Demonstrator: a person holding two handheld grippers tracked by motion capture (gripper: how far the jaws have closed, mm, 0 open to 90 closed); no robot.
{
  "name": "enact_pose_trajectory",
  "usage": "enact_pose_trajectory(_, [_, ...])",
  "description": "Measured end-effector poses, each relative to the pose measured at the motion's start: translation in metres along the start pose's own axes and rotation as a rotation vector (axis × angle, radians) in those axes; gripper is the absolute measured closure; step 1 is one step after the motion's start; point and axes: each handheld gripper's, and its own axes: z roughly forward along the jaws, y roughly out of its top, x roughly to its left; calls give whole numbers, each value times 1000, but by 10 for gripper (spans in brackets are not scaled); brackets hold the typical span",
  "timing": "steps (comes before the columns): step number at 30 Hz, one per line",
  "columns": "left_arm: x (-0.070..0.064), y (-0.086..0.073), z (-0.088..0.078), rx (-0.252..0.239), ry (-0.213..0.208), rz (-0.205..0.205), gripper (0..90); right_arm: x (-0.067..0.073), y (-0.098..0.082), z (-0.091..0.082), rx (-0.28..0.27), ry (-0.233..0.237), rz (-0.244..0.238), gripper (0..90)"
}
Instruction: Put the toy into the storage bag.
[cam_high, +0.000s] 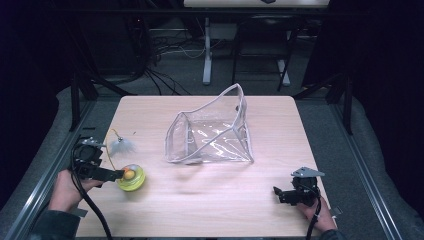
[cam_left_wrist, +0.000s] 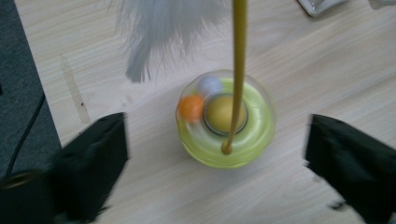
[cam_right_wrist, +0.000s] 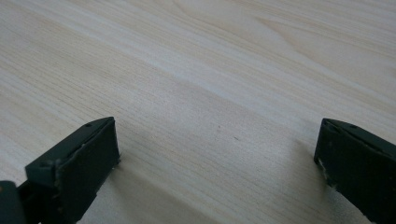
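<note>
A round yellow-green cat toy (cam_high: 131, 178) (cam_left_wrist: 226, 122) lies at the table's left front, with an orange ball (cam_left_wrist: 191, 108) and a pale ball (cam_left_wrist: 208, 84) in its track. A thin yellow wand (cam_left_wrist: 236, 70) rises from it to a white feather tuft (cam_high: 121, 145) (cam_left_wrist: 159, 32). My left gripper (cam_high: 120, 174) (cam_left_wrist: 217, 177) is open, its jaws wide apart just short of the toy. A clear plastic pouch with white trim (cam_high: 212, 131) stands open mid-table. My right gripper (cam_high: 276, 190) (cam_right_wrist: 217, 179) is open over bare wood at the right front.
The wooden table (cam_high: 210, 200) has grey padded ledges along both sides. Behind its far edge stand a table leg (cam_high: 207, 55) and loose cables on the floor. A person's hands (cam_high: 66, 189) hold both grippers near the front edge.
</note>
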Motion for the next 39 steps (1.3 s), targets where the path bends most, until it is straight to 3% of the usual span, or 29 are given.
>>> enact_pose_trajectory(7, [-2,10,-13,-3,30,-7,371,0,0,0,0,-1,-1,0])
enact_pose_trajectory(12, [-3,14,-17,3,24,-3,495,0,0,0,-5,-1,-1,0])
enact_pose_trajectory(20, [0,18,-16,63,26,12,621,0,0,0,-1,-2,-4,0])
enact_pose_trajectory(28, [0,21,-13,64,16,-9,638,0,0,0,-4,-1,-1,0])
enact_pose_trajectory(39, [-2,21,-14,63,7,2,800,0,0,0,-5,-1,-1,0])
